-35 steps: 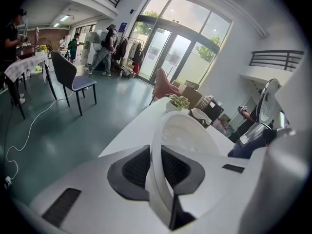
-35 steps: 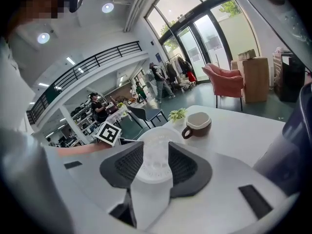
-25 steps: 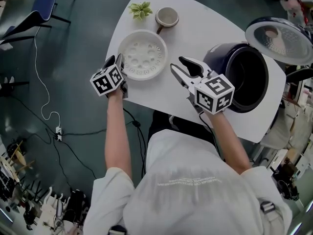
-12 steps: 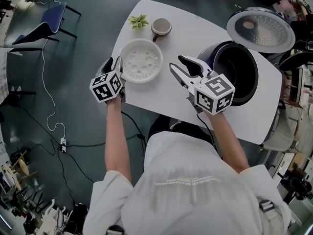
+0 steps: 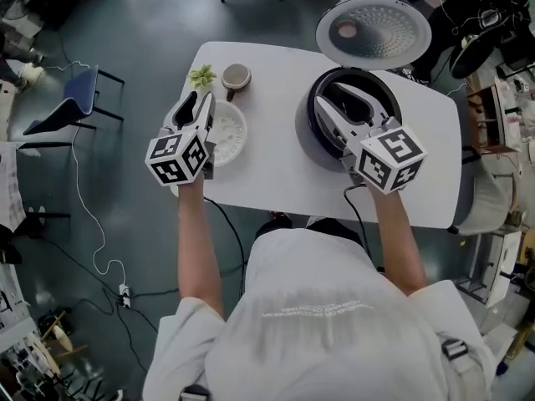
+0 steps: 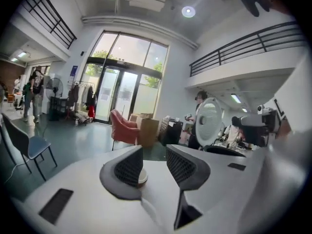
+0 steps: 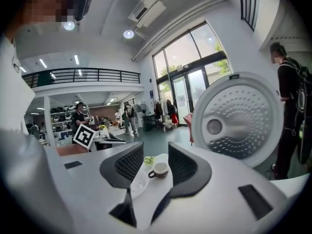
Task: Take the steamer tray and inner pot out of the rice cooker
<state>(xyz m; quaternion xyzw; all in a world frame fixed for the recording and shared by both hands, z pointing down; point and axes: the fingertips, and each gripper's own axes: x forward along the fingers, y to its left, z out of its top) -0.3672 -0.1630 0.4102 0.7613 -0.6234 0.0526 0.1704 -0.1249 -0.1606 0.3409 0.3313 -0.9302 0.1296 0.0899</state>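
L gripper (image 5: 199,100) is half open w/ nothing in it, over the tray (image 5: 231,136), which is already out on the table (image 5: 267,170) near the left edge, cup (image 5: 236,77) behind it. Pot (image 5: 361,82) looks still inside the cooker (image 5: 310,128), I reckon. R gripper (image 5: 328,100) hangs over it, jaws wide, empty. I'd pinch opposite rims, lift straight up clear of the raised lid (image 5: 374,32), then set down on the bare mid-table, well off the front edge

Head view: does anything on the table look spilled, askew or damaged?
Nothing stands out. The steamer tray lies flat on the table near the cup and small plant; the rice cooker stands upright, lid open. The left gripper and right gripper are open and empty.
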